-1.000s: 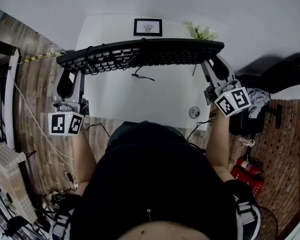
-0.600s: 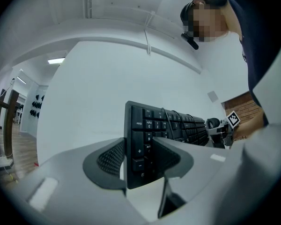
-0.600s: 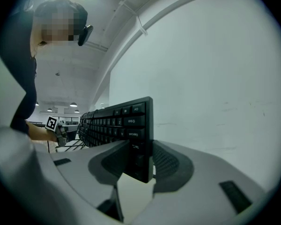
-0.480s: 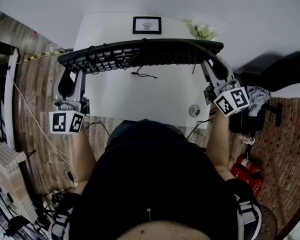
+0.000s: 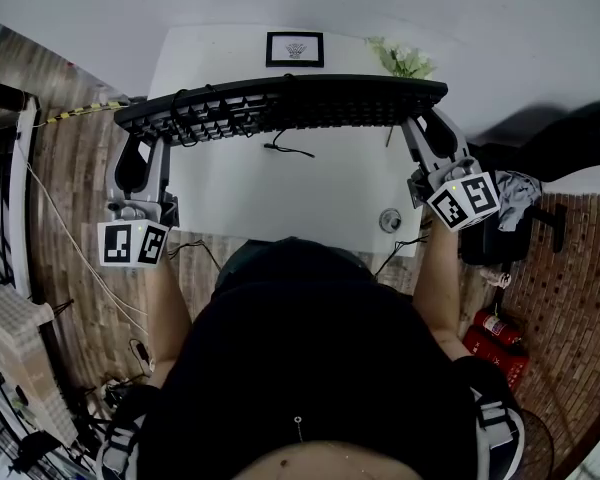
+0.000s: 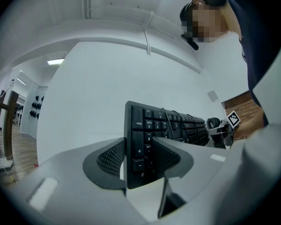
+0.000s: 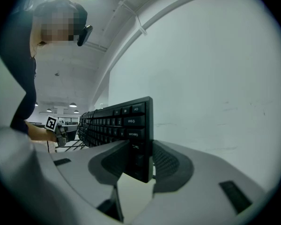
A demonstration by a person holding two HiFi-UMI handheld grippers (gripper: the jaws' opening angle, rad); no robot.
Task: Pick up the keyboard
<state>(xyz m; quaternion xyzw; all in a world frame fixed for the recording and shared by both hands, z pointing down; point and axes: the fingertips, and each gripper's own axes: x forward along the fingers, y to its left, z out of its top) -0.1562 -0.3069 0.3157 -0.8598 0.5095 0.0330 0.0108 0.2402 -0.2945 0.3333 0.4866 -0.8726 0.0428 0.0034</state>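
Note:
A long black keyboard (image 5: 280, 108) hangs level above the white table (image 5: 280, 193), gripped at both ends and tipped on its long edge with the keys toward me. My left gripper (image 5: 140, 136) is shut on its left end. In the left gripper view the pads clamp the end of the keyboard (image 6: 159, 125) inside the left gripper (image 6: 138, 156). My right gripper (image 5: 422, 120) is shut on the right end. In the right gripper view the keyboard (image 7: 117, 121) stands upright between the pads of the right gripper (image 7: 140, 161). Its black cable (image 5: 280, 150) dangles below.
At the table's far edge stand a framed picture (image 5: 295, 50) and a small plant (image 5: 405, 64). A small round object (image 5: 389, 221) lies near the front right corner. A red extinguisher (image 5: 495, 333) and dark items are on the floor at right; cables trail on the left.

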